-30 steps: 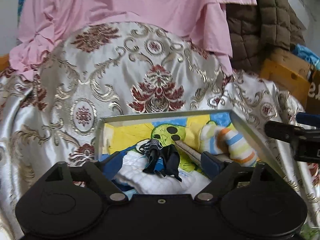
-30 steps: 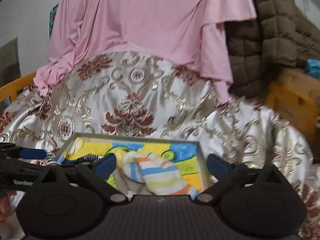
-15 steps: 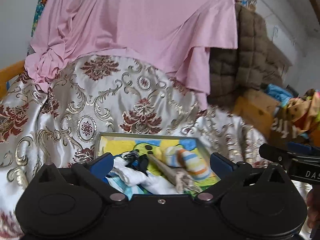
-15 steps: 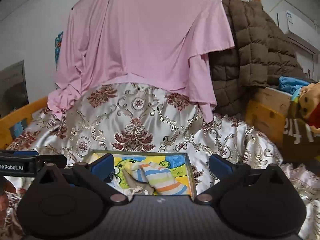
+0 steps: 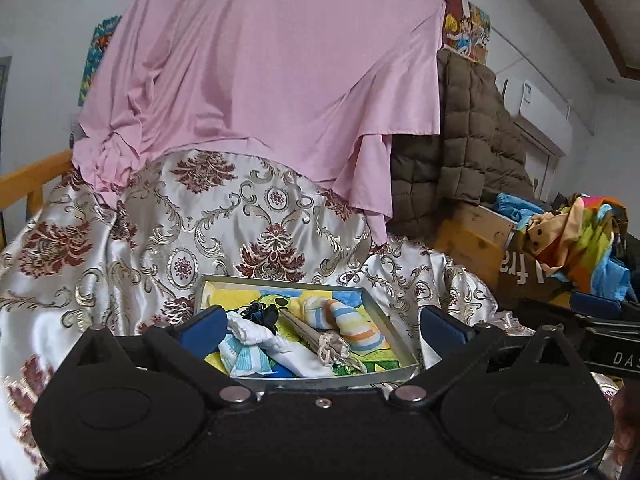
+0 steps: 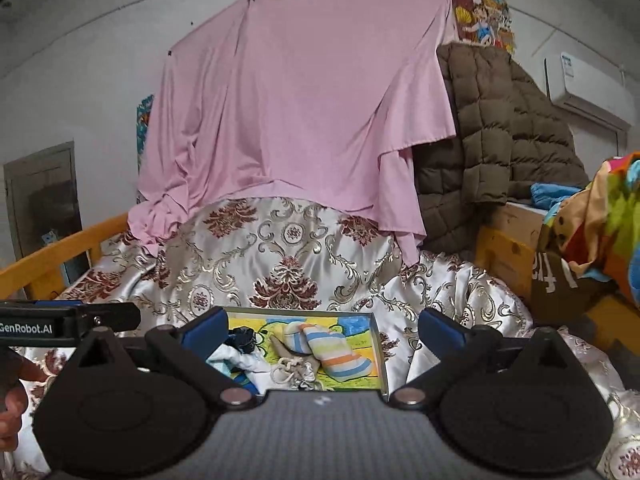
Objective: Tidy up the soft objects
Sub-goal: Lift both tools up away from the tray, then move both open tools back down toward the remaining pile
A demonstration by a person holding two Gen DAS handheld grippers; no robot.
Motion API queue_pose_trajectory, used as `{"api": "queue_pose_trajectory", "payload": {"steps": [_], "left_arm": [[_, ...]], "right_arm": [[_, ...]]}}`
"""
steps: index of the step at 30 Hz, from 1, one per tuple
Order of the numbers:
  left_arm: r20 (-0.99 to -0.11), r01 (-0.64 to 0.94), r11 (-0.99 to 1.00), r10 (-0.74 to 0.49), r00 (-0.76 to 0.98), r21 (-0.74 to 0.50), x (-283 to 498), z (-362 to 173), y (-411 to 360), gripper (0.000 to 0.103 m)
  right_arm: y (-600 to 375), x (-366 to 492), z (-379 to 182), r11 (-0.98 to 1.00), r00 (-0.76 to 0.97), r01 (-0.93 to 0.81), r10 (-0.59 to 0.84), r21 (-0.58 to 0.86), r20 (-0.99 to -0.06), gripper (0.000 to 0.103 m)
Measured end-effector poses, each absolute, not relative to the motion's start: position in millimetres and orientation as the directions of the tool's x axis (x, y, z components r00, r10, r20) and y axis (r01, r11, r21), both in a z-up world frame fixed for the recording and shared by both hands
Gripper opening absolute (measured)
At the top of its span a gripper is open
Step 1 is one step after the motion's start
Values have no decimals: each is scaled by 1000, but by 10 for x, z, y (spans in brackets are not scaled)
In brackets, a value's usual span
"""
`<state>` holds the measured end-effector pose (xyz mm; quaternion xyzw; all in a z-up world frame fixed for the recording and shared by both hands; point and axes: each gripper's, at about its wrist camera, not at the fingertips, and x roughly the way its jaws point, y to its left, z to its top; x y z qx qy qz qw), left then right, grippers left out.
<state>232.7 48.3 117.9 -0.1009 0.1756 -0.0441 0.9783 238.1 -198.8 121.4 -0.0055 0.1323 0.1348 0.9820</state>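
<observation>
A shallow metal tray (image 5: 390, 330) (image 6: 376, 344) with a bright cartoon bottom lies on the silver brocade cloth. In it are a striped sock (image 5: 352, 326) (image 6: 336, 350), a beige drawstring pouch (image 5: 332, 346) (image 6: 294, 372), white cloth (image 5: 264, 338) (image 6: 236, 358) and a small black item (image 5: 264, 314) (image 6: 243, 338). My left gripper (image 5: 322, 324) stands open, held back from the tray with nothing between its blue fingers. My right gripper (image 6: 322, 326) is open too, likewise empty and short of the tray.
A pink sheet (image 5: 260, 80) hangs behind the brocade-covered mound (image 5: 160, 220). A brown quilted coat (image 5: 472, 140), wooden boxes (image 5: 468, 248) and a colourful cloth heap (image 5: 580, 240) stand at the right. An orange wooden rail (image 6: 52, 256) runs along the left. A hand (image 6: 12, 404) shows at the left edge.
Both grippers have drawn back and up from the tray, so it looks smaller and lower. The left jaws widened and no longer reach among the soft items.
</observation>
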Motion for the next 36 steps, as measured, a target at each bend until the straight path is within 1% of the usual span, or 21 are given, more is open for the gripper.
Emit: {"api": "queue_pose_trajectory", "payload": {"steps": [7, 11, 18, 25, 30, 36], "left_arm": [[-304, 51, 980, -109, 946, -193, 1856, 1155, 412, 102], [-301, 51, 982, -105, 948, -182, 1633, 1090, 363, 102], [-307, 53, 984, -105, 946, -172, 1319, 953, 340, 102], [-313, 42, 990, -83, 946, -135, 1070, 768, 321, 102], [-317, 29, 988, -75, 945, -149, 958, 668, 352, 102], [-352, 17, 991, -63, 934, -131, 898, 522, 375, 102]], "right_arm": [[-2003, 1922, 1195, 964, 942, -265, 254, -20, -217, 103], [-1994, 1700, 1174, 965, 950, -256, 241, -53, -198, 103], [-2004, 1384, 1055, 976, 964, -212, 198, -58, -179, 103], [-2007, 1176, 867, 982, 967, -181, 168, -53, -190, 103], [-2047, 1076, 727, 986, 967, -164, 156, -23, -203, 103], [-2053, 1019, 542, 987, 962, -160, 152, -16, -228, 103]]}}
